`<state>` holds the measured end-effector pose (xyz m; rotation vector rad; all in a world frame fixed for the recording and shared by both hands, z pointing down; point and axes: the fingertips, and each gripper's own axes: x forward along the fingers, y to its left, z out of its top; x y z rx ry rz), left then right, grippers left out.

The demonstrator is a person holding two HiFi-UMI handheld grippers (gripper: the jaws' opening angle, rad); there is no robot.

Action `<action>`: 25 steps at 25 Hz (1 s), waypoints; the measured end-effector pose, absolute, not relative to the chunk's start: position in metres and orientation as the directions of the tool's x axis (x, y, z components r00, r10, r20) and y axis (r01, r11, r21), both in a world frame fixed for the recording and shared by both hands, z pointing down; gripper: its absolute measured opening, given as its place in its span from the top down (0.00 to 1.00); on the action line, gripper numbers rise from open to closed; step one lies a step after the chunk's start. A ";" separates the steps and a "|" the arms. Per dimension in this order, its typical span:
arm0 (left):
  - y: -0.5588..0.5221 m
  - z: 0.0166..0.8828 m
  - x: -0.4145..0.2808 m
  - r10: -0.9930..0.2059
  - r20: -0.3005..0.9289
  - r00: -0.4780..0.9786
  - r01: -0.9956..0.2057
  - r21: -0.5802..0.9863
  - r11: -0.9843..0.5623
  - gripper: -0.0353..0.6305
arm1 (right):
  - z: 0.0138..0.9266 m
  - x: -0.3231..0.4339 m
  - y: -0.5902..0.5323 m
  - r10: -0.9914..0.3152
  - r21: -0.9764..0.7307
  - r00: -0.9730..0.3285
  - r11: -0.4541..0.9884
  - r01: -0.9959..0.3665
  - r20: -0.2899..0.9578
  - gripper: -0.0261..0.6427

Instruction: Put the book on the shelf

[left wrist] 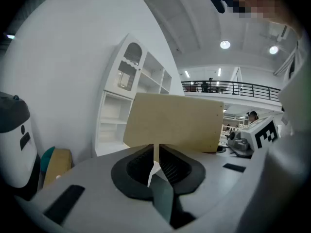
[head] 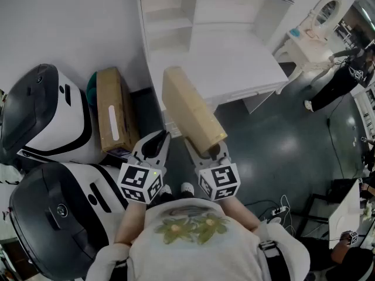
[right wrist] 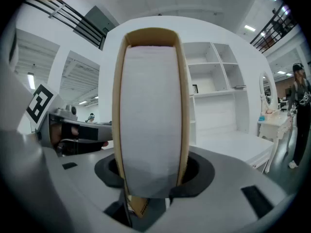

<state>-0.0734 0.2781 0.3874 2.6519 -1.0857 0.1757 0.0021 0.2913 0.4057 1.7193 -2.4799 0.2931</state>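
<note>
A thick tan book [head: 190,113] stands on edge in my right gripper [head: 206,151], whose jaws are shut on its lower end. In the right gripper view the book's [right wrist: 150,106] white page edge faces the camera and fills the space between the right gripper's [right wrist: 150,188] jaws. My left gripper [head: 154,145] hovers just left of the book, apart from it, its jaws together with nothing in them. In the left gripper view the book's [left wrist: 175,123] cover shows beyond the left gripper [left wrist: 155,164]. The white shelf unit [head: 193,16] with open compartments stands ahead, over a white desk top [head: 234,63].
Two large white-and-black machines [head: 47,116] [head: 53,215] crowd the left. A long cardboard box [head: 112,110] leans by the wall next to the shelf unit. A white dressing table [head: 316,22] and a person in black [head: 345,78] are at the far right. Cables [head: 275,209] lie on the dark floor.
</note>
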 end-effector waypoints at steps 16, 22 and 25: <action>0.277 0.384 -0.032 -0.689 0.189 0.700 -0.714 0.182 -0.676 0.86 | 0.397 0.042 0.291 -0.912 -0.112 -0.388 0.375 -0.920 0.136 0.61; 0.275 0.392 -0.018 -0.692 0.204 0.693 -0.721 0.185 -0.667 0.86 | 0.402 0.060 0.282 -0.912 -0.117 -0.386 0.373 -0.921 0.135 0.61; 0.268 0.395 -0.016 -0.691 0.210 0.692 -0.722 0.187 -0.666 0.86 | 0.405 0.064 0.275 -0.913 -0.124 -0.385 0.370 -0.921 0.136 0.61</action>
